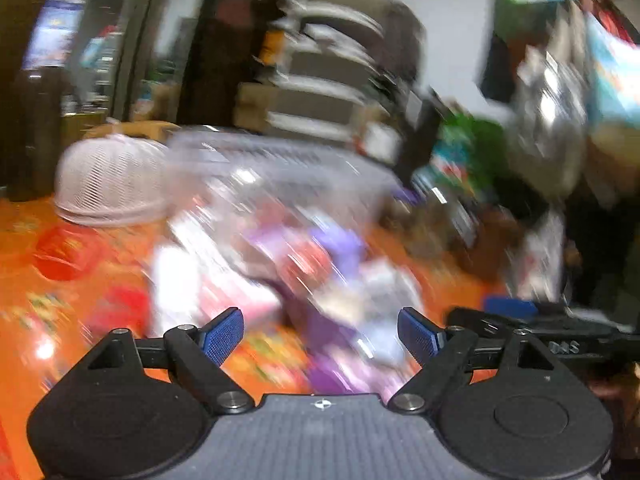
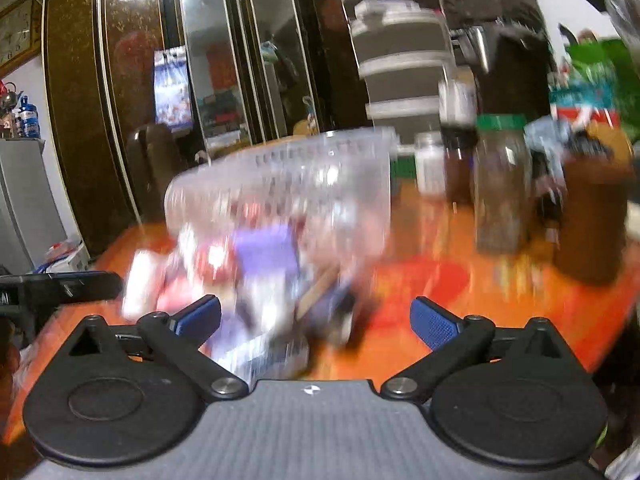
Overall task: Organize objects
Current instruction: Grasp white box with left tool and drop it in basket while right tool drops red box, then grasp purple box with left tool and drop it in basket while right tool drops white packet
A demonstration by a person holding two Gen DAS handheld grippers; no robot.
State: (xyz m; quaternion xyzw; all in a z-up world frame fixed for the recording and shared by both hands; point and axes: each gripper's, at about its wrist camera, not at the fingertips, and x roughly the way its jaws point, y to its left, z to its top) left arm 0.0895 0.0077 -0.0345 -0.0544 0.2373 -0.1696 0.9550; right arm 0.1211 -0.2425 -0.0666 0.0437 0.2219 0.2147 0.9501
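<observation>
A clear plastic basket [image 1: 280, 168] lies tipped over on the orange table [image 1: 40, 320], and a blurred heap of purple, red and white packets [image 1: 320, 264] spills out in front of it. My left gripper [image 1: 320, 334] is open just short of the heap, nothing between its blue pads. The right wrist view shows the same basket [image 2: 288, 176] and packets [image 2: 260, 256]. My right gripper [image 2: 316, 318] stands wide open in front of them, holding nothing. The right gripper's body [image 1: 552, 332] shows at the right edge of the left wrist view. Both views are motion-blurred.
A white mesh dome cover [image 1: 112, 180] and a red lid [image 1: 64, 252] sit left of the basket. Several jars [image 2: 500, 184] and a brown container [image 2: 592, 216] stand at the right. Stacked grey tiers [image 2: 400, 60] and dark cabinets [image 2: 120, 100] rise behind the table.
</observation>
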